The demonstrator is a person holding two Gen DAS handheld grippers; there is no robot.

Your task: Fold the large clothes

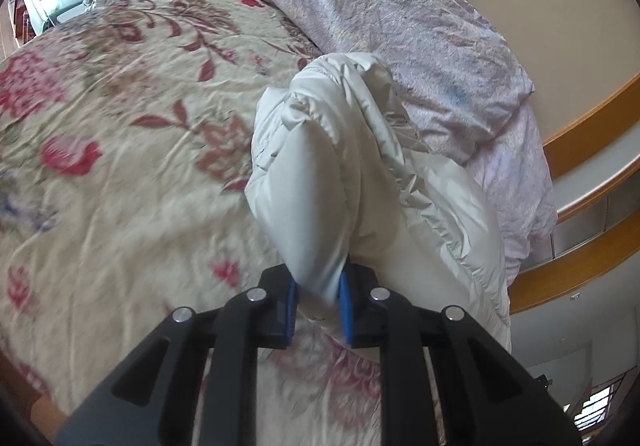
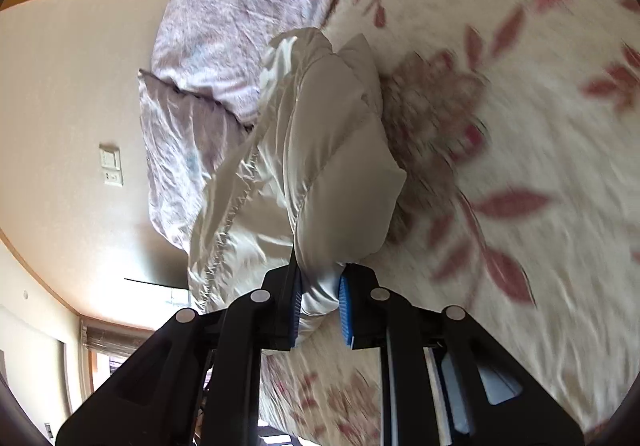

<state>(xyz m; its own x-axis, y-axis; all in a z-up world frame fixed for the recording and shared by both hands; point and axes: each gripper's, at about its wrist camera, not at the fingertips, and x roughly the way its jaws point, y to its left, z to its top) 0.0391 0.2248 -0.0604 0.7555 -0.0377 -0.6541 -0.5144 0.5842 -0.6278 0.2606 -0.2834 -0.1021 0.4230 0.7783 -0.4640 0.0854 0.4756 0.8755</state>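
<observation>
1. Underneath everything, a cream floral bedspread (image 1: 120,134) covers the bed and fills most of both wrist views; its red and pink flowers are smeared by motion blur.
2. Along the far edge of the bed lies a pale lilac quilt (image 1: 400,26), bunched against the beige wall (image 1: 560,26), with a curved wooden headboard rail (image 1: 592,114) behind it.
3. Next in size, a white puffer jacket (image 1: 332,166) is gathered into a padded bundle that rises from the bedspread, just beside the lilac quilt; its elastic-gathered hem (image 1: 452,238) trails down the quilt side.
4. From the left gripper (image 1: 320,306), the jacket stretches straight forward and away; a rounded fold of it is clamped between the blue pads (image 1: 346,310), which press on the fabric from both sides.
5. Likewise, the right gripper (image 2: 320,306) is clamped on another fold of the same jacket, and the padded bulk extends ahead of its fingers toward the quilt.
6. Smallest, a wall switch plate (image 2: 111,162) sits on the beige wall, well apart from the jacket.
</observation>
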